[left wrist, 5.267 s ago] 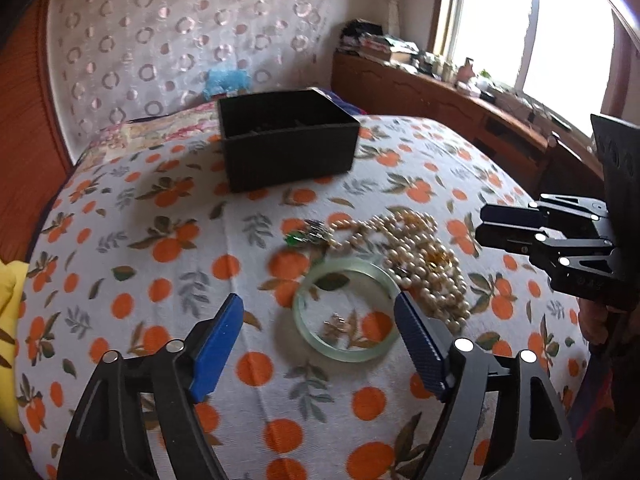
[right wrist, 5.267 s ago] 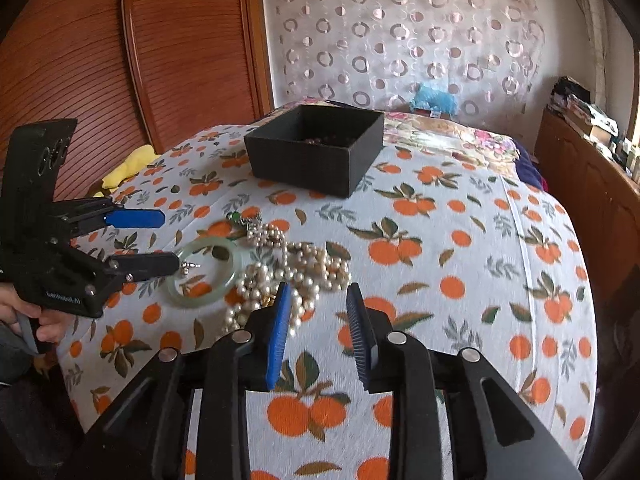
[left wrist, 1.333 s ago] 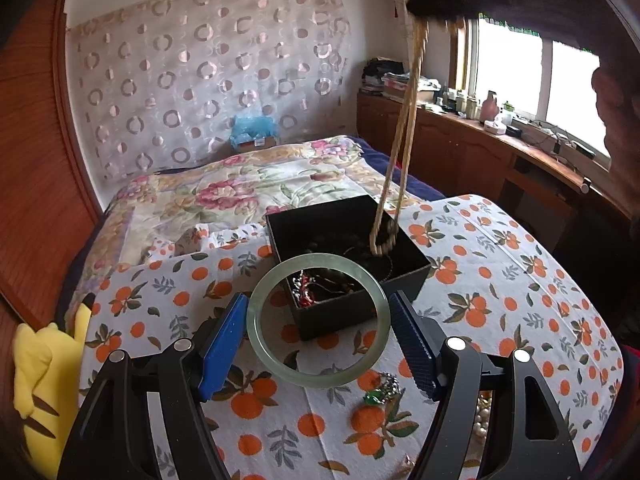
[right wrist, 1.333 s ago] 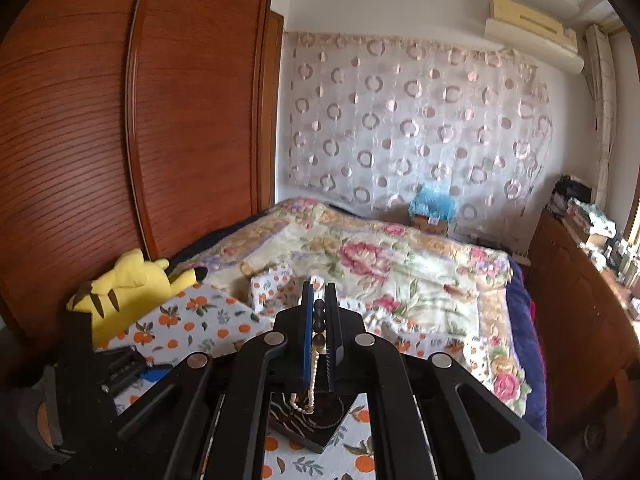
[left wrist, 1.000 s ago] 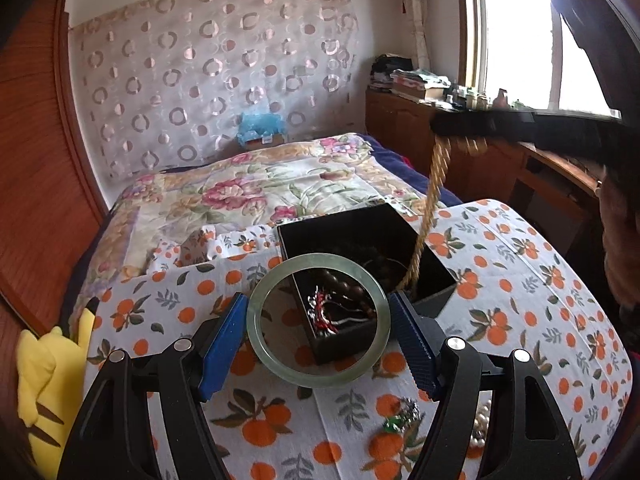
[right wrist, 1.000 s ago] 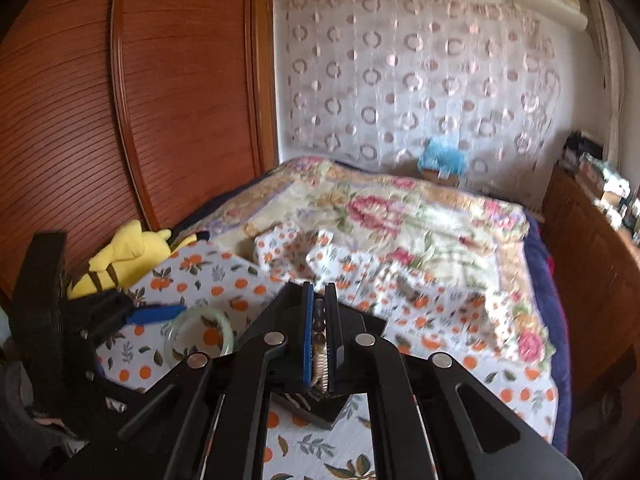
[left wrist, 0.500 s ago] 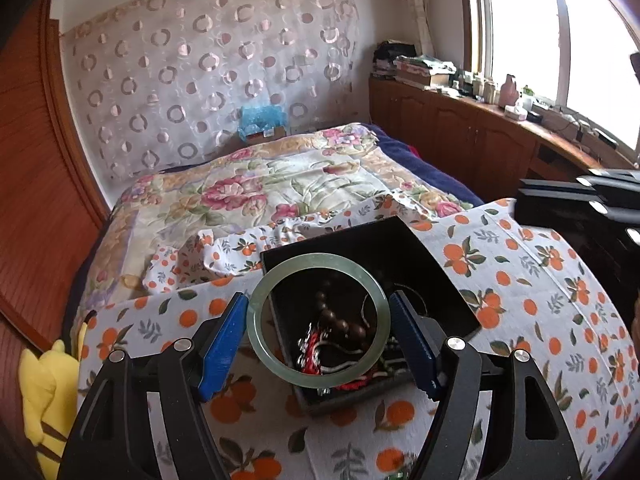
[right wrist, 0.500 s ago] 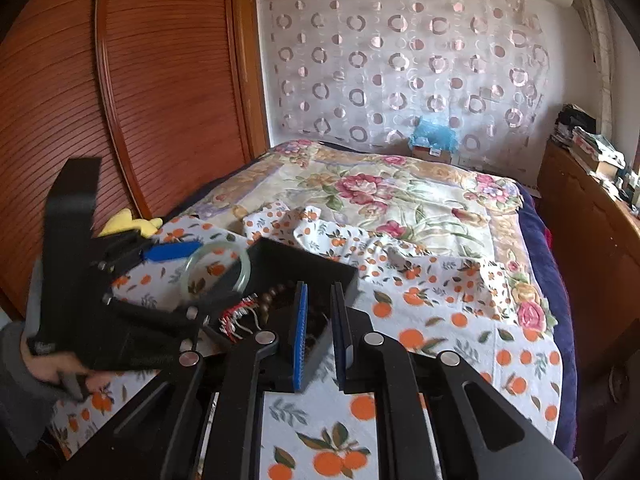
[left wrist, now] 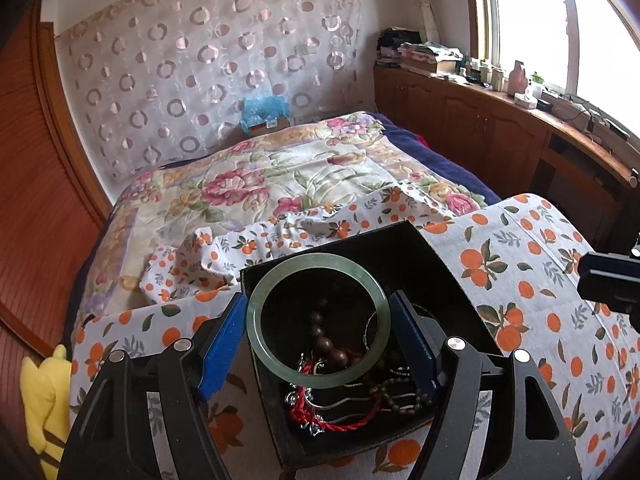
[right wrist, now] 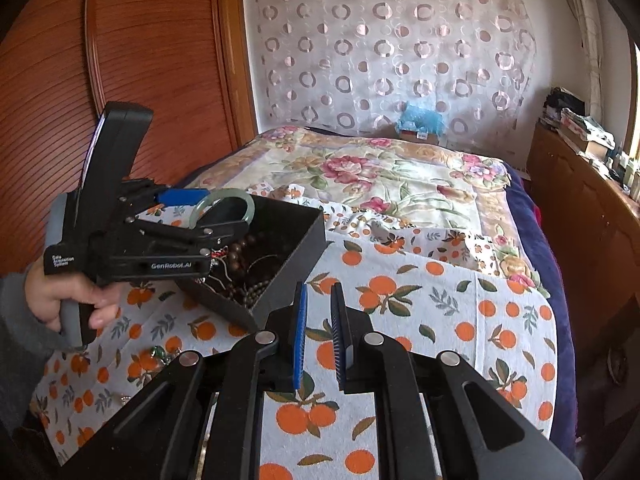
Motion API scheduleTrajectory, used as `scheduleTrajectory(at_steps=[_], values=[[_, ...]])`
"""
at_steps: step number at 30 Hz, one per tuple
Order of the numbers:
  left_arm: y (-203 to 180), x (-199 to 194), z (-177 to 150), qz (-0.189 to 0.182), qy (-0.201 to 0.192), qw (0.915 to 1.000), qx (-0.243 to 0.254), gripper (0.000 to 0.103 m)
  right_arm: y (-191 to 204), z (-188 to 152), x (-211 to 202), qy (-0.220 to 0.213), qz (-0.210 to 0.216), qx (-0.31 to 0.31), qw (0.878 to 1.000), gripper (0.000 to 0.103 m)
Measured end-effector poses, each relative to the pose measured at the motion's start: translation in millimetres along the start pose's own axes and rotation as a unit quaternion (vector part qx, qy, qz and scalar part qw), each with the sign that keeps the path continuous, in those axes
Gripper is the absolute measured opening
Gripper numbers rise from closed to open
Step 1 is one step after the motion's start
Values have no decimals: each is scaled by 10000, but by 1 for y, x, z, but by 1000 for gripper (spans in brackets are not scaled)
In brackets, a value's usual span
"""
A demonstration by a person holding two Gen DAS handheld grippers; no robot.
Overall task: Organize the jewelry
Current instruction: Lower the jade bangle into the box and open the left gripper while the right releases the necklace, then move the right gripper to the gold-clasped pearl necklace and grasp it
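Observation:
My left gripper point(left wrist: 318, 338) is shut on a pale green jade bangle point(left wrist: 260, 296) and holds it level above the open black jewelry box point(left wrist: 448, 264). The box holds brown bead strings point(left wrist: 326, 346), a red cord point(left wrist: 340, 424) and silvery pieces. In the right wrist view the bangle point(right wrist: 250, 210) and left gripper point(right wrist: 216, 210) hang over the box point(right wrist: 304, 240). My right gripper point(right wrist: 320, 336) is slightly open and empty, above the orange-print cloth to the right of the box; its tip shows in the left wrist view point(left wrist: 608, 276).
The orange-print cloth point(right wrist: 460, 304) covers the table. A small green-stone piece point(right wrist: 156, 354) lies on it left of my right gripper. A floral bed point(right wrist: 380, 180) lies behind, a wooden wardrobe point(right wrist: 152, 60) left, a yellow plush toy point(left wrist: 42, 396) at the left edge.
The right gripper has let the pearl necklace go into the box, opened a little and drawn back to the right. The left gripper has carried the bangle over the box.

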State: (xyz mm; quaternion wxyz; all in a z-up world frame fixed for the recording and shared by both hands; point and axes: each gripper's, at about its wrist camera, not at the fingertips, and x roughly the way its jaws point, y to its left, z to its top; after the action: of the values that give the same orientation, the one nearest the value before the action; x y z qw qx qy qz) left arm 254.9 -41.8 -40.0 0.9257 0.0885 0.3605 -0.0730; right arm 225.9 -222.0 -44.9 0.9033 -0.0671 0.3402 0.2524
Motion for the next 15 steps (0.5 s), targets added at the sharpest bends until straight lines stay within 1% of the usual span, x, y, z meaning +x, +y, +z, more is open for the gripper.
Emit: scheduleTrajectory(at_steps=[8,15], values=[[-1,2,1,-43,-2,10000,-30,70,5,-9,-7,-55,39,-39,10000,13],[-6,-17,-12,-127,-142,9998,-43,71,18,-15,-15,-123,79,-102,9998,13]])
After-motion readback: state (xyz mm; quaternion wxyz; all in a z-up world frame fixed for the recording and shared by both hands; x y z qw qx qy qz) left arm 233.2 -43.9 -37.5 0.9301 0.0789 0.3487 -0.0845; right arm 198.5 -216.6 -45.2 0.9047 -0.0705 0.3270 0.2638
